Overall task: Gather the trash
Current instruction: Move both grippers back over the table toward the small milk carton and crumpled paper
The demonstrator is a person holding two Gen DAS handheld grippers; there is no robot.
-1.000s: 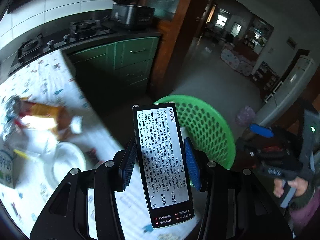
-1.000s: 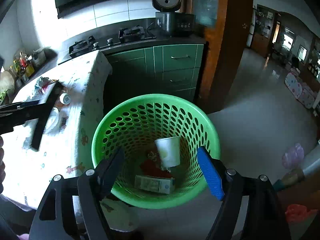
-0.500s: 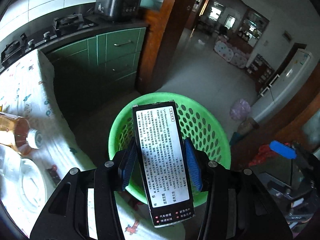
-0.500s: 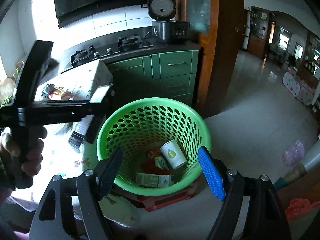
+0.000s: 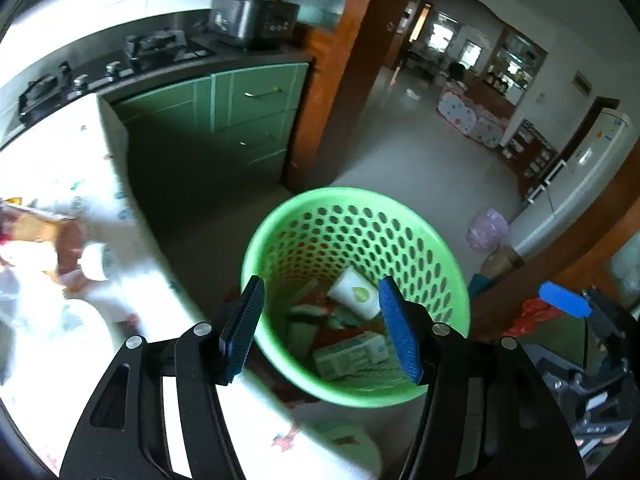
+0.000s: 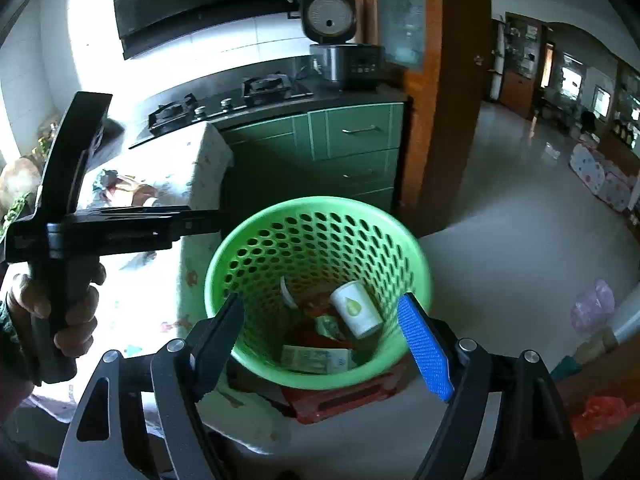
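1. Left wrist view: left gripper (image 5: pixel 320 326) wide apart, holding nothing, up over the green basket (image 5: pixel 448 276).
2. Down in the basket: white cup (image 5: pixel 356 296) with a green drop on it, lying tipped; flat carton (image 5: pixel 352 354) near it; red and green scraps, too blurry to tell more.
3. Left of the basket: table (image 5: pixel 68 160) with a white printed cloth; bottle (image 5: pixel 60 248) lying on it, blurry; white plate (image 5: pixel 86 330) near it.
4. Right wrist view: right gripper (image 6: pixel 320 338) also wide apart, empty, just over the near rim of the basket (image 6: pixel 416 256).
5. Same cup (image 6: pixel 356 310) and carton (image 6: pixel 316 359) seen inside.
6. Under the basket: red stool (image 6: pixel 340 400).
7. Far back: green drawers (image 6: pixel 356 148), stove (image 6: pixel 228 100), rice cooker (image 6: pixel 340 44) with lid up.
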